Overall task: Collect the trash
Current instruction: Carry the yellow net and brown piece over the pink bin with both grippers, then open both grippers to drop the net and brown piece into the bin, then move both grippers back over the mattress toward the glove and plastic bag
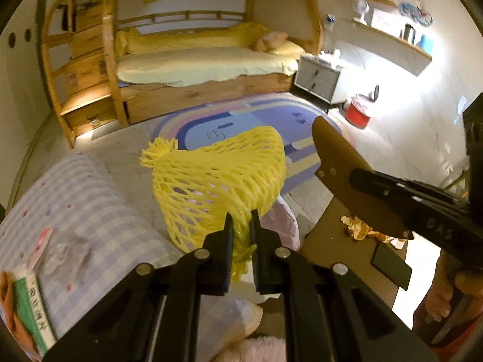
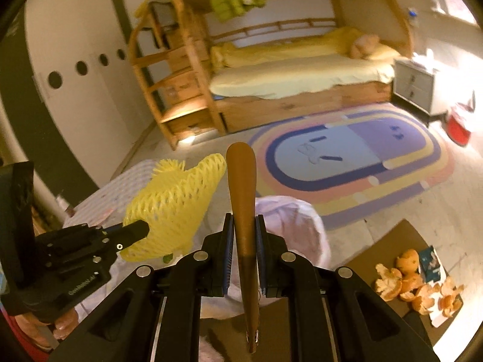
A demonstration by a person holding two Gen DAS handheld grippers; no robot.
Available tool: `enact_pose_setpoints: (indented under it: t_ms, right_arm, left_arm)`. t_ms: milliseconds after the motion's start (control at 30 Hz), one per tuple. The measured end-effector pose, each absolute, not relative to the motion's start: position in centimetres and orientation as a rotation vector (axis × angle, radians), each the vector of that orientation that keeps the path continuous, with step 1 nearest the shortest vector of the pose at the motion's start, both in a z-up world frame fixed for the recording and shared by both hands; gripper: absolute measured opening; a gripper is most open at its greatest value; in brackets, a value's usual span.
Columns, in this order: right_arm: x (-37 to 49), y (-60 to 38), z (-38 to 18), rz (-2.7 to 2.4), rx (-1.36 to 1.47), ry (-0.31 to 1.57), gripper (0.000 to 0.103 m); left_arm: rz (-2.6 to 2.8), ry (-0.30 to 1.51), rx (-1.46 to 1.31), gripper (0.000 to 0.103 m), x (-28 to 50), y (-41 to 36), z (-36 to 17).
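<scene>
My left gripper (image 1: 241,220) is shut on the bunched end of a yellow foam fruit net (image 1: 220,175), which hangs in the air above a pale plastic bag (image 1: 283,226). In the right wrist view the same net (image 2: 175,205) sits in the left gripper (image 2: 135,230) at the left. My right gripper (image 2: 244,220) is shut on a flat brown paddle-shaped tool (image 2: 241,181) that points forward. Seen from the left wrist, that tool (image 1: 341,166) juts from the right gripper (image 1: 362,178). Orange peels (image 2: 416,286) lie on a brown board (image 2: 386,247).
A checked blue-and-white cloth (image 1: 75,205) lies at the left with a green-labelled packet (image 1: 27,307) on it. Farther off are a pastel oval rug (image 2: 347,157), a wooden bunk bed (image 2: 302,75), a grey nightstand (image 1: 317,78) and a red bin (image 1: 359,114). A small dark packet (image 2: 431,262) lies by the peels.
</scene>
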State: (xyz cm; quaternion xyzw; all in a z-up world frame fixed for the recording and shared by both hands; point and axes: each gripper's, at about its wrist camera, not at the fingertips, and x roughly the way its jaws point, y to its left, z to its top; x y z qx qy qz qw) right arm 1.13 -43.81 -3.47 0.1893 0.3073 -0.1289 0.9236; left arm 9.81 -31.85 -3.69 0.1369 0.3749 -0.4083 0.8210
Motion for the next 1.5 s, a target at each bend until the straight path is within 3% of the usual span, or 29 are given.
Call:
enact_pose_setpoints:
  t_ms: [167,233,267,300,500,600,933,1500]
  right_arm:
    - [2.0,-46.1,-5.3,-0.299,0.422,0.659,0.014]
    - [2.4,-46.7,-6.0,-0.302,0.431,0.668,0.014]
    - [2.8,-47.0,-6.4,-0.301,0.436,0.671,0.014]
    - [3.2,-47.4,-6.9,-0.301,0.445,0.679,0.014]
    - [6.5,-48.0,-9.6,-0.263,0.470,0.744,0.019]
    - [7.9,-47.6,-10.7,-0.278,0.457,0.796,0.030]
    - [5.3,-45.6,-7.8,-0.255,0.472,0.749,0.030]
    - [4.2,-32.5,-1.5,-0.020,0.272,0.702,0.030]
  left_arm:
    - [-0.883,0.839,0.329,0.011,11.9,-34.9,-6.0]
    - [-0.873,0.857,0.333,0.028,12.6,-35.6,-6.7]
    - [-0.858,0.864,0.332,0.046,13.0,-35.8,-7.1]
    - [-0.841,0.865,0.328,0.054,13.5,-35.6,-7.3]
    - [-0.780,0.875,0.318,0.062,15.4,-34.5,-7.9]
    - [-0.738,0.859,0.305,0.063,15.8,-32.9,-7.4]
    - [-0.653,0.813,0.250,0.063,13.6,-27.4,-4.6]
    - [-0.419,0.713,0.138,0.068,7.7,-12.8,-0.3]
